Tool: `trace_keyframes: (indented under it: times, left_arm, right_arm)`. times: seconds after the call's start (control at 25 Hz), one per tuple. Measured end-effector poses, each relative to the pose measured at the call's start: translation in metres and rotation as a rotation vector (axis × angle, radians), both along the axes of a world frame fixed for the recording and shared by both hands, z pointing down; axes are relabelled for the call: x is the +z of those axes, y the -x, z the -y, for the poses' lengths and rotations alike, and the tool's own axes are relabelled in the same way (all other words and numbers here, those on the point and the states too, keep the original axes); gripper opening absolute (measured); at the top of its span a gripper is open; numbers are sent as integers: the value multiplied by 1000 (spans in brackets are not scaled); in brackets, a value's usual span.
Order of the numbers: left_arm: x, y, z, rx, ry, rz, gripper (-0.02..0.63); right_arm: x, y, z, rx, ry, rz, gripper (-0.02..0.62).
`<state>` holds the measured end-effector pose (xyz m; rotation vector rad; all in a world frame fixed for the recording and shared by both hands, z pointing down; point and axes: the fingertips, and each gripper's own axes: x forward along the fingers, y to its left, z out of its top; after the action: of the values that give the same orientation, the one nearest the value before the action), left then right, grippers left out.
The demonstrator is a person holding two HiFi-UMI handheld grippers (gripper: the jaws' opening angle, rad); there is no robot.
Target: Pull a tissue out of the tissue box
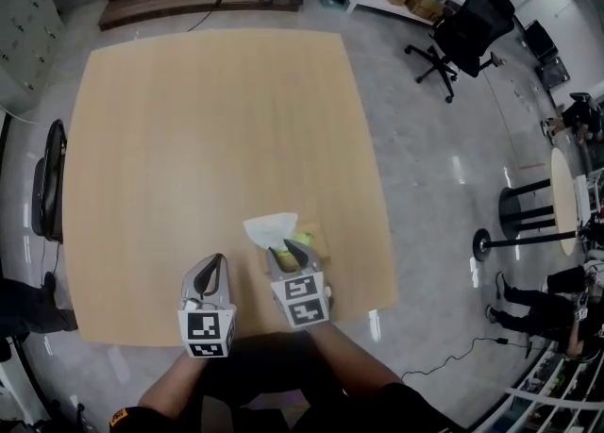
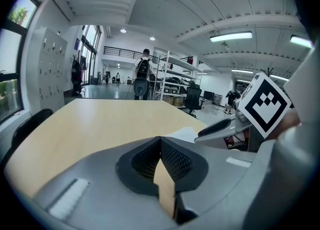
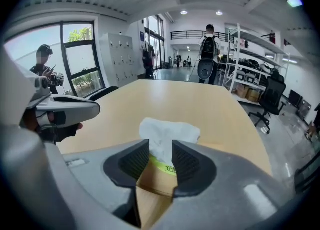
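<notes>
A brown tissue box (image 1: 310,233) sits near the front edge of the wooden table (image 1: 208,139), with a white tissue (image 1: 272,228) standing up out of its top. My right gripper (image 1: 288,252) hovers just at the box; in the right gripper view its jaws are apart, the tissue (image 3: 167,134) rises in the gap between them, and the pads do not press on it. The box (image 3: 157,181) lies below the jaws. My left gripper (image 1: 219,261) is to the left of the box, over bare table, its tips (image 2: 160,141) together with nothing held.
A black chair (image 1: 47,186) stands at the table's left edge. An office chair (image 1: 467,30) and a small round table (image 1: 563,200) stand on the floor to the right. People stand far off by shelves (image 3: 207,48).
</notes>
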<state>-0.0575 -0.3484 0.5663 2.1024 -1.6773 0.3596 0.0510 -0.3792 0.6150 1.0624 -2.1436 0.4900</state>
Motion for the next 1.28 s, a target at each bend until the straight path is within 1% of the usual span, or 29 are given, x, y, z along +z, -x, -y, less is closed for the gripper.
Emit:
trace_keyframes:
  times: [0.16,0.36,0.44,0.52,0.6,0.76,0.96,1.28]
  left_arm:
    - [13,-3,3,5,8,-2,18]
    - [22,-3,6,13,19,-10,18]
    - [23,-3,7,15,15,-9,18]
    - [24,-3,8,19,11,-5,18]
    - [23,-3,8,23,9,-6,18]
    - [21,-3,8,32,6,-9,18]
    - [18,-1,8,52,-9,-11,18]
    - [3,-6,2,93,-55,-14,18]
  right_arm:
    - [8,1,4,-25,25,-35,126]
    - [20,3,5,-35,70,-73,123]
    - [22,2,6,-31,71,-77,106]
    - [24,0,6,-27,71,-87,55]
    - [24,-1,6,-22,72,-93,37]
    - [20,-1,7,-6,59,-90,8]
    - [12,-1,8,34,42,-70,3]
    - [-24,-7,6,100,-60,-33,2]
